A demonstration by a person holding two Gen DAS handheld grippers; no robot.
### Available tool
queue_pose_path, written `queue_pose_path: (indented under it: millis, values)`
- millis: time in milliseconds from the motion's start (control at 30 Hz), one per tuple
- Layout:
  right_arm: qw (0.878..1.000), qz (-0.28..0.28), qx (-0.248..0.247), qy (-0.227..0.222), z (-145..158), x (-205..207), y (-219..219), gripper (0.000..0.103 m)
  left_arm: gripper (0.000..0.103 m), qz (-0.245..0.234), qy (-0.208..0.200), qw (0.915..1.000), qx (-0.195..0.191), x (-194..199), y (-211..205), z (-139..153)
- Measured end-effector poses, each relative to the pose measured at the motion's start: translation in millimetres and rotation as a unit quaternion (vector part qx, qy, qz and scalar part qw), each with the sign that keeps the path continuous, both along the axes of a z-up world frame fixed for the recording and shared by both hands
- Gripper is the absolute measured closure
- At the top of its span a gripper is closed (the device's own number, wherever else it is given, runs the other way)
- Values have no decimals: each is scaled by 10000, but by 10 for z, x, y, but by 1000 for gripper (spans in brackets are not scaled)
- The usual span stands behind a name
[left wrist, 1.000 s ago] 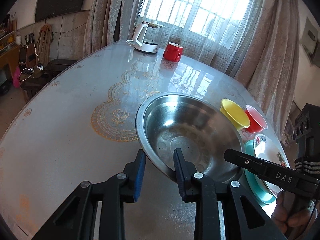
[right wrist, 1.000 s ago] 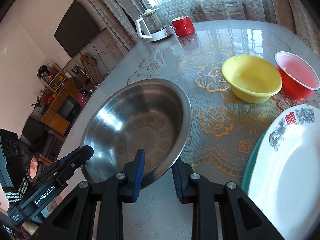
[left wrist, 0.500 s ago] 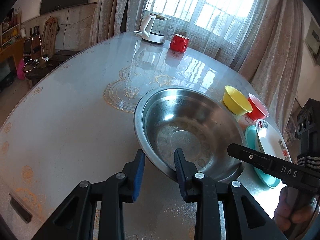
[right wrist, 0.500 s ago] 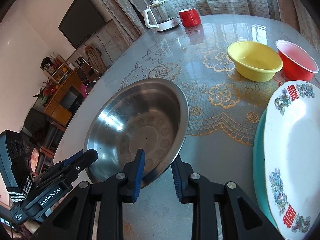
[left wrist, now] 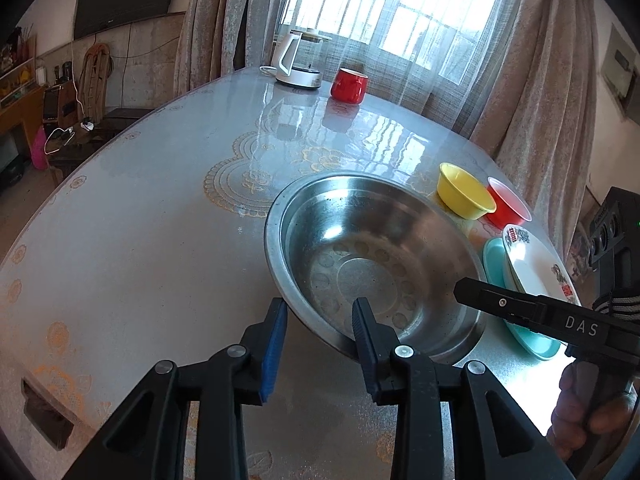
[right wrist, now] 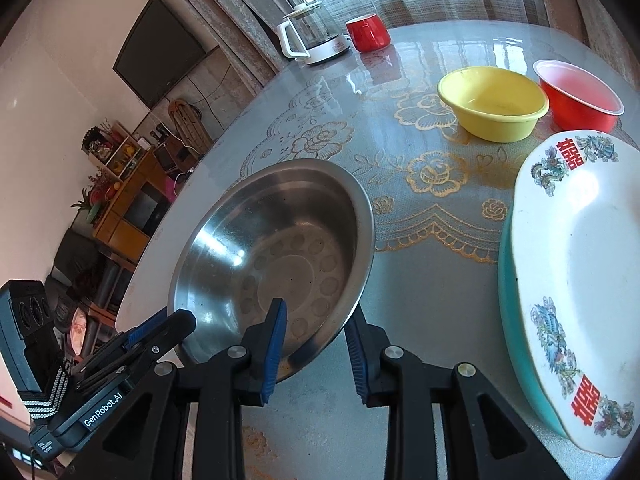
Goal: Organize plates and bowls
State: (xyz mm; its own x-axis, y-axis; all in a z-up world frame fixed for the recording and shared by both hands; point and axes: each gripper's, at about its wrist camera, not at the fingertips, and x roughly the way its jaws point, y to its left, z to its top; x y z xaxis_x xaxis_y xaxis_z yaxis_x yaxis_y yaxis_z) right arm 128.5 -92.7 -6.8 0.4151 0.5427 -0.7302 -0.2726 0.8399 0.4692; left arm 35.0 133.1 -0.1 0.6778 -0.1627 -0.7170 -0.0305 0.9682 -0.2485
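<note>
Matte black hand-held gripper [left wrist: 318, 330] on the left, blue pads on the finger insides, silver screws at the pivots, "GenRobot.AI" in white on its side. Right hand-held gripper [right wrist: 316, 334] alike: black, blue-padded, silver-screwed, lettered "DAS" in white. Striped black-and-white strap behind each body.
</note>
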Motion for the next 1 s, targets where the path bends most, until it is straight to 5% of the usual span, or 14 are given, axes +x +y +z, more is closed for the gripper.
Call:
queue_pose_path:
  millis: [233, 667, 1000]
  values:
    - [9996, -177, 62, -195, 129, -13, -178, 64, 57, 83, -296, 9987, 401, -83, 87, 114]
    - [9919, -1068, 375, -580, 431, 208, -892, 64, 57, 62, -587, 9968, 539, 89, 75, 449]
    - [9793, -1957, 392, -328, 439, 763, -1425, 77, 58, -305, -282, 9991, 107, 714, -398, 672]
